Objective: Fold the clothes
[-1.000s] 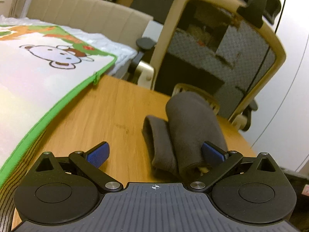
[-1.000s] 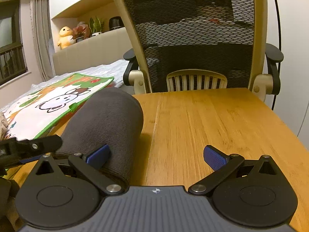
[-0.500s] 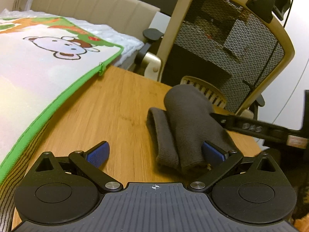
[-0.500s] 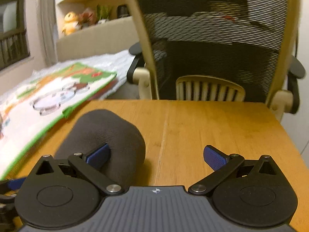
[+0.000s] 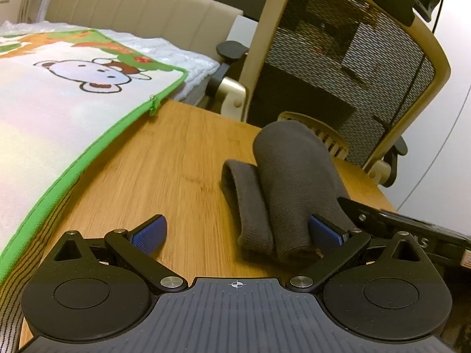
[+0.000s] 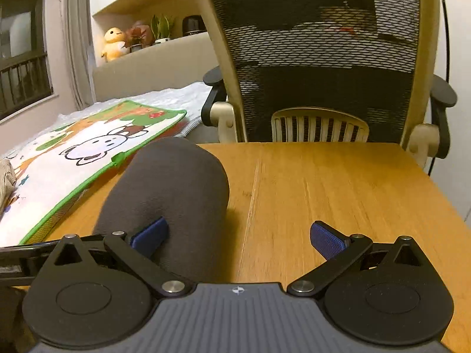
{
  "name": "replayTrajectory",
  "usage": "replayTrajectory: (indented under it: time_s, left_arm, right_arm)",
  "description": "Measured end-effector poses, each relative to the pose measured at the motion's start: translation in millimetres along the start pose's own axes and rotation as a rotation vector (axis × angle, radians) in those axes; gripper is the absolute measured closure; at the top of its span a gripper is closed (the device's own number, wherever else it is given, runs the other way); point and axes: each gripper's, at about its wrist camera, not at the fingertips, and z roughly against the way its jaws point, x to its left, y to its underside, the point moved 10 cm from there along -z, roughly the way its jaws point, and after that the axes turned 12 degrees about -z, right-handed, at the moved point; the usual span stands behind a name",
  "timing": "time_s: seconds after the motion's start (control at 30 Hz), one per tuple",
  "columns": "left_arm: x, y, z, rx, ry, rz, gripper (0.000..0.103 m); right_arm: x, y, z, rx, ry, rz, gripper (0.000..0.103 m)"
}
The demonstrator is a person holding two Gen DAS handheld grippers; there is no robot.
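Note:
A dark grey folded garment lies in a thick roll on the wooden table. My left gripper is open, its right blue pad resting against the near end of the roll and its left pad over bare wood. In the right wrist view the same grey garment bulges at the left. My right gripper is open too, with its left pad against the cloth and its right pad above bare table.
A mesh-backed office chair stands at the table's far edge. A cartoon-printed mat with green trim overlaps the table's left side. The right gripper's body shows at the right of the left wrist view.
Both grippers have shifted slightly around the roll and stayed open. The right gripper's body has come into the left wrist view. The garment has barely moved.

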Motion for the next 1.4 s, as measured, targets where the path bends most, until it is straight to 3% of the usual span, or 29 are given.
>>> replayTrajectory:
  time_s: [0.1,0.3,0.4,0.53,0.77,0.9,1.1,1.4]
  left_arm:
    - [2.2,1.2,5.9,-0.020,-0.008,0.018,0.000]
    - [2.4,19.2,33.0,-0.030,-0.024,0.061,0.000]
    - [-1.5,26.8,44.1,-0.023,-0.044,0.051,0.000]
    - [-5.7,33.0,50.0,-0.001,-0.092,0.024,0.000]
    - [-19.8,45.0,53.4,0.097,-0.220,-0.111,0.000]
    - [-24.0,49.7,52.8,0.132,-0.262,-0.161,0.000]
    - [-26.4,52.5,51.3,0.155,-0.291,-0.193,0.000]
    - [-28.2,55.0,48.9,0.176,-0.308,-0.224,0.000]
  right_arm:
    - [-0.8,-3.9,0.8,0.005,-0.009,-0.008,0.000]
    - [-38.2,8.4,45.1,-0.092,-0.036,-0.147,0.000]
    - [-53.7,19.1,62.3,-0.068,-0.044,-0.195,0.000]
    - [-60.9,35.2,72.6,0.004,0.008,-0.184,0.000]
    - [-67.2,56.8,80.8,0.101,0.072,-0.188,0.000]
    - [-64.2,63.2,81.7,0.126,0.122,-0.124,0.000]
    - [-59.6,68.5,75.8,0.163,0.201,-0.023,0.000]
    - [-59.5,67.3,73.0,0.161,0.204,-0.015,0.000]
